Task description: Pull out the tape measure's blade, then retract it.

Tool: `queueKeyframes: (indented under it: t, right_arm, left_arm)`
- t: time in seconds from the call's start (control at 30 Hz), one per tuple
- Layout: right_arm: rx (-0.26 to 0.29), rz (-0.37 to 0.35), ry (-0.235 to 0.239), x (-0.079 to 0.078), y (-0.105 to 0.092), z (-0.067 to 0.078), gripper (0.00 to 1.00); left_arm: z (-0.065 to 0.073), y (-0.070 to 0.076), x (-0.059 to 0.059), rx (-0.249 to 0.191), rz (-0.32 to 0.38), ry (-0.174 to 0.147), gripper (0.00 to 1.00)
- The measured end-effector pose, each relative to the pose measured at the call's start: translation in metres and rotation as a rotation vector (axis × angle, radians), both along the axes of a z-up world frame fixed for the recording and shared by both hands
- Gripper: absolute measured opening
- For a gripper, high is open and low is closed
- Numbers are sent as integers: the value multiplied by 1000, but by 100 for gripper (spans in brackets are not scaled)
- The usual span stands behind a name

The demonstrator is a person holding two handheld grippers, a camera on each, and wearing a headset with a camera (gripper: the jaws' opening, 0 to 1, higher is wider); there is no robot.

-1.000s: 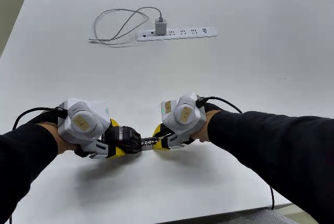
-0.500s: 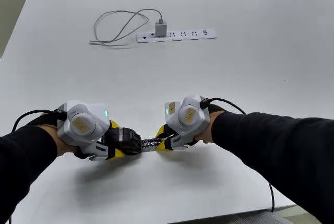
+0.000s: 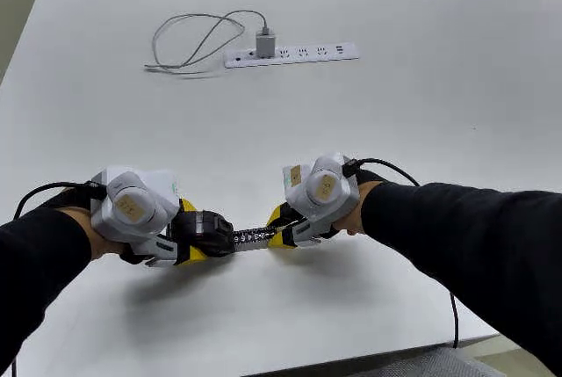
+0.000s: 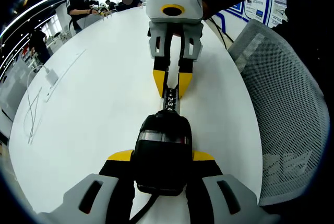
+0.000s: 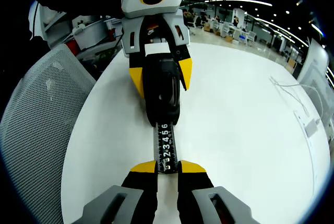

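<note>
The black tape measure is held just above the white table, and my left gripper is shut on its case. A short length of its blade runs right to my right gripper, which is shut on the blade's tip. In the left gripper view the case sits between my yellow-tipped jaws, and the blade leads to the right gripper. In the right gripper view my right gripper pinches the blade, which shows numbers up to 6 before the case.
A white power strip with a plugged-in charger and a looped grey cable lies at the far side of the table. A grey mesh chair stands at the near table edge. People sit at distant desks.
The gap between the two grippers has widened a little and more blade shows between them. The right gripper has drawn to the right while the left holds the case.
</note>
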State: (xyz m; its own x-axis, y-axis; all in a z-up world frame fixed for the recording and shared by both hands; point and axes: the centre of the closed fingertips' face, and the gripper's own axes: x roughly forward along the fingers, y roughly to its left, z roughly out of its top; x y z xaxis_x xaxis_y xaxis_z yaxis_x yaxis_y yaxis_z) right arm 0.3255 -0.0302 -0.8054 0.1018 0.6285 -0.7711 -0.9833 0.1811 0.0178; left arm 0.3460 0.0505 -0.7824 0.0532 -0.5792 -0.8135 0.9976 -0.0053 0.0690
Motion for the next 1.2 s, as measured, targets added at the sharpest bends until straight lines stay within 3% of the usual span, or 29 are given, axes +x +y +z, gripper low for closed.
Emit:
queueKeyframes:
  t: [1.2]
  right_arm:
    - [10,-36,10,-3,-25,1,10]
  left_arm:
    - [0,-1,0,1,-3,0,33]
